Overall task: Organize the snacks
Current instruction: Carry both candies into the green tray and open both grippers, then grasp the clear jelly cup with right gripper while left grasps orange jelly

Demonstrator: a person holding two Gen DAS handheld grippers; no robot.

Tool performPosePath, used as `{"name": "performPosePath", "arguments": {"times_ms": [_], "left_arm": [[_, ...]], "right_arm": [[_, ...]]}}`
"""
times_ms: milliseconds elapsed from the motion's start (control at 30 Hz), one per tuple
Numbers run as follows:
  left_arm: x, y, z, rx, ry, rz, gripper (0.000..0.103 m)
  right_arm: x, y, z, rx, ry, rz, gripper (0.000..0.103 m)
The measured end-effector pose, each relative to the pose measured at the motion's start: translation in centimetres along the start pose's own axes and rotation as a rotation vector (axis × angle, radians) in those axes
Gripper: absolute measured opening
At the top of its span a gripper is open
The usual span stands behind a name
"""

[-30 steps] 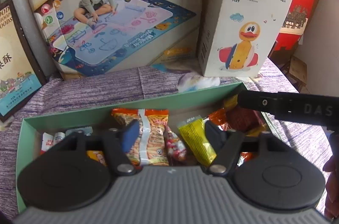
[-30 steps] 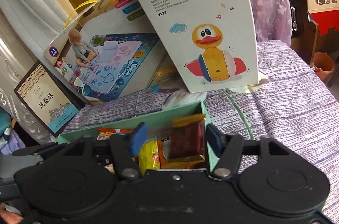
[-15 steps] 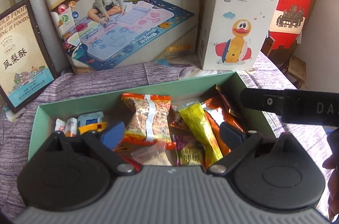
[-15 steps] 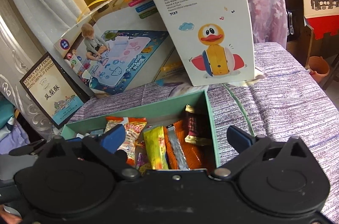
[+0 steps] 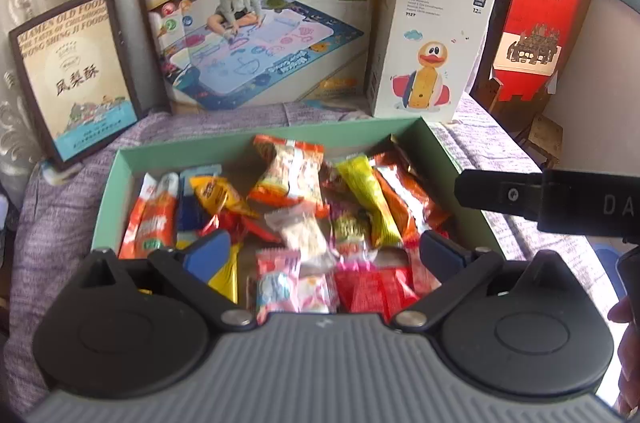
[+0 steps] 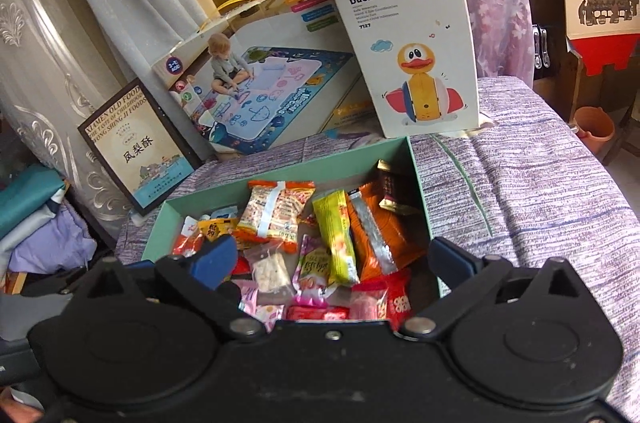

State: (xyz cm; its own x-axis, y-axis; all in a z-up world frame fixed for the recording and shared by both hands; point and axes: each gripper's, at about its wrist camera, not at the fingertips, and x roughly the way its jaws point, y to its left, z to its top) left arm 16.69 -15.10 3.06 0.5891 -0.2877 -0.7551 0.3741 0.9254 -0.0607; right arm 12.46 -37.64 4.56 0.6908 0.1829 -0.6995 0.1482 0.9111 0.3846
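Observation:
An open green box (image 5: 256,139) (image 6: 280,171) sits on a purple cloth, filled with several wrapped snacks. Among them are an orange-and-white packet (image 5: 288,171) (image 6: 276,207), a yellow bar (image 5: 368,199) (image 6: 336,235), orange packs (image 5: 404,199) (image 6: 380,227) and a red packet (image 5: 372,287). My left gripper (image 5: 324,251) hovers over the box's near side; its jaws are opening and its blue pads touch nothing. My right gripper (image 6: 332,259) hangs open over the box's near right part, nothing held. A black part of the right tool (image 5: 540,203) shows in the left wrist view.
Behind the box stand a white Roly-Poly Duck carton (image 5: 428,43) (image 6: 416,43), a large play-mat box (image 5: 260,35) (image 6: 260,83) and a brown-framed pastry box (image 5: 76,75) (image 6: 136,147). A red paper bag (image 5: 540,3) stands far right. Purple cloth (image 6: 540,191) lies right of the box.
Both grippers have pulled back and up from the box, so more of the snacks shows. Both pairs of jaws have spread wider, with nothing in them.

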Motion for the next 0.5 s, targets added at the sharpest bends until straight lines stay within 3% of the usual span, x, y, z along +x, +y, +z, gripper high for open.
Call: {"name": "performPosePath", "arguments": {"times_ms": [233,500], "left_arm": [[-2.4,1.9,-5.1,-0.023,0.025,0.007,0.103],[-2.6,5.6,-11.6,-0.082,0.108,0.035,0.103]], "right_arm": [[-2.0,0.5,-5.1,0.006,0.054,0.007,0.103],[-1.2,0.7,-12.0,0.031,0.178,0.006,0.103]]}}
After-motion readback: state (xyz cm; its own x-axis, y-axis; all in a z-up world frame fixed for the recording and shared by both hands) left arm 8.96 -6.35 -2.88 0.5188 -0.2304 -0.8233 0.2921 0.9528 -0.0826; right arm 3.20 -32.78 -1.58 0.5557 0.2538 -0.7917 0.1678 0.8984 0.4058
